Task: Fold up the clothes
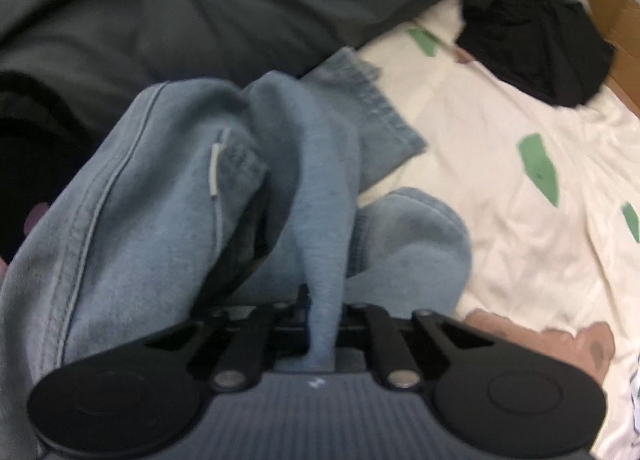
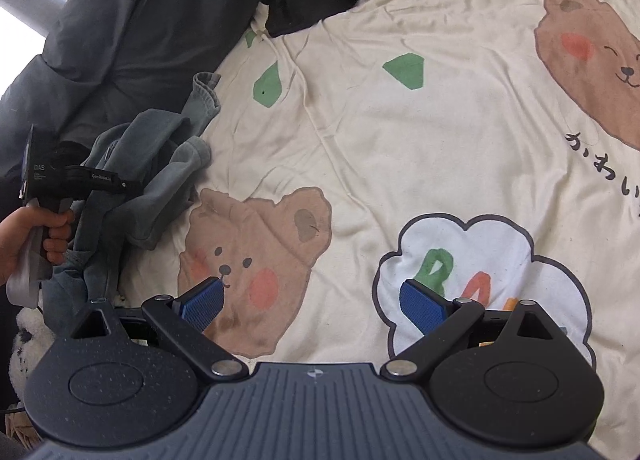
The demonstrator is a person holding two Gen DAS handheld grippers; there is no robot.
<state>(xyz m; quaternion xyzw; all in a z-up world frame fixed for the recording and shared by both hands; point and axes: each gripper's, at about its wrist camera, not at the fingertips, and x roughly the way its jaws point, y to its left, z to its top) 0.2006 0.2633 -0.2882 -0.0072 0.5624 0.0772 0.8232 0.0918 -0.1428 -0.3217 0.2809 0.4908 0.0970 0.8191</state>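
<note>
A blue-grey sweatshirt (image 1: pixel 160 195) fills the left wrist view, bunched and hanging, with a ribbed cuff (image 1: pixel 376 107) lying toward the cream sheet. My left gripper (image 1: pixel 322 320) is shut on a fold of this sweatshirt, and the cloth hides its pads. In the right wrist view the same sweatshirt (image 2: pixel 160 163) hangs crumpled at the left, held up by the left gripper (image 2: pixel 120 184) in a person's hand (image 2: pixel 36 236). My right gripper (image 2: pixel 314 304) stands open above the sheet, its blue pads (image 2: pixel 202 302) wide apart with nothing between them.
A cream bedsheet (image 2: pixel 400 139) printed with bears and green leaves covers the bed. A dark grey duvet (image 2: pixel 120 19) is heaped along the far left. A black garment (image 1: pixel 532 31) lies at the bed's far corner beside a brown board (image 1: pixel 624 15). A white plush toy (image 2: pixel 28 344) sits at lower left.
</note>
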